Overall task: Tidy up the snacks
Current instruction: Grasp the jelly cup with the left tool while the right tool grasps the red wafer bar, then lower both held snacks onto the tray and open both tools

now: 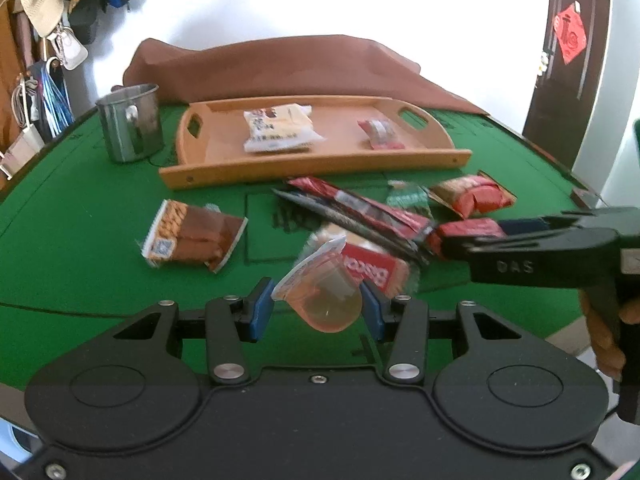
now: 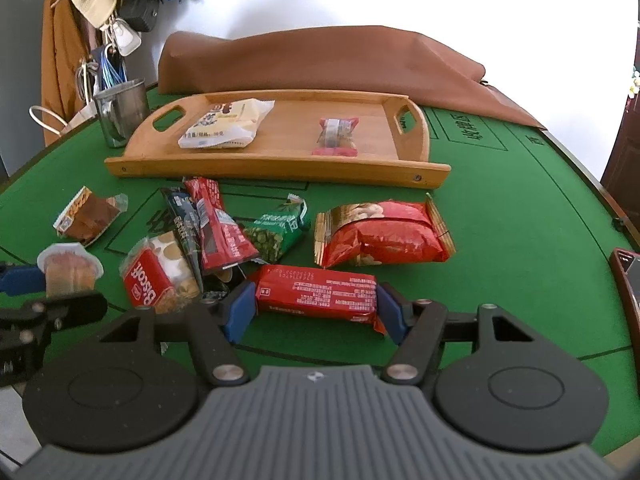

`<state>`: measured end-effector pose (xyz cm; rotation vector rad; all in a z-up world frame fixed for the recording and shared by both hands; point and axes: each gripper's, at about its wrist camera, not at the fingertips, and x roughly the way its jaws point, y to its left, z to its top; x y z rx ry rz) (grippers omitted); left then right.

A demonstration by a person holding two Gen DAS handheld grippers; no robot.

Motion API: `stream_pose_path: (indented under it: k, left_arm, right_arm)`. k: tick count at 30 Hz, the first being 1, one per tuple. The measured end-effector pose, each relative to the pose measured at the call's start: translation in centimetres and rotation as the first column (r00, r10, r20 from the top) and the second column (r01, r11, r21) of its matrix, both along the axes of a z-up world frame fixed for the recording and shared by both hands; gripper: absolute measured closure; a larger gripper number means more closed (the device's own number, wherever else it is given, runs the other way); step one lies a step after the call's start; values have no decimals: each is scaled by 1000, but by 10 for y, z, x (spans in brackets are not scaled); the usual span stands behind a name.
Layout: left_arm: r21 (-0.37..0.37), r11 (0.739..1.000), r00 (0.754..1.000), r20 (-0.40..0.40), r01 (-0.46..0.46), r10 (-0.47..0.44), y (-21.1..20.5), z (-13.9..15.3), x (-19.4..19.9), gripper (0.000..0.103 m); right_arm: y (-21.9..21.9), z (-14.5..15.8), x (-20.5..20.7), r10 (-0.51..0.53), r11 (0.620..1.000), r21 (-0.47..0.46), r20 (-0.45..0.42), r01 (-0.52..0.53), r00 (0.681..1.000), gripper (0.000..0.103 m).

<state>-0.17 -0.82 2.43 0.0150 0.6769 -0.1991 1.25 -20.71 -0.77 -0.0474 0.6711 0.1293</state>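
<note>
Our left tongs (image 1: 318, 308) clamp a jelly cup (image 1: 324, 296) lifted just above the green desk (image 1: 80, 248). Our right tongs (image 2: 316, 312) have closed onto both ends of a red bar packet (image 2: 316, 290) near the desk's front. The wooden tray (image 2: 280, 160) behind holds two snacks, with bare floor between them.

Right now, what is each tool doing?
Left tool: closed on the jelly cup, lifted clear of the table.
Right tool: pads against both ends of the red snack bar, gripping it.
</note>
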Motion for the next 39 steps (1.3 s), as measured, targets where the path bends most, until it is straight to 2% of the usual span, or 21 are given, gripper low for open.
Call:
stream_pose_path:
  k: [19,28,33,39]
  left_arm:
    - [-24,998,998,29,-60,61,24,24,54,58]
    - [-40,998,999,-4,-42,42,26,37,102,58]
    - [-63,997,998,-43,-44,41,25,41,133,58]
    - [-56,998,996,-87,-34,29,18,42,165,58]
  right_arm:
    - [-20,37,8,-49,997,60,66,45,997,36]
    - [-26,53,51,-46,993,112,18,44,999,36]
    - [-24,60,79,-37,993,109,-12,38,999,36]
    - [-20,65,108,-25,996,85,-45,29,999,36]
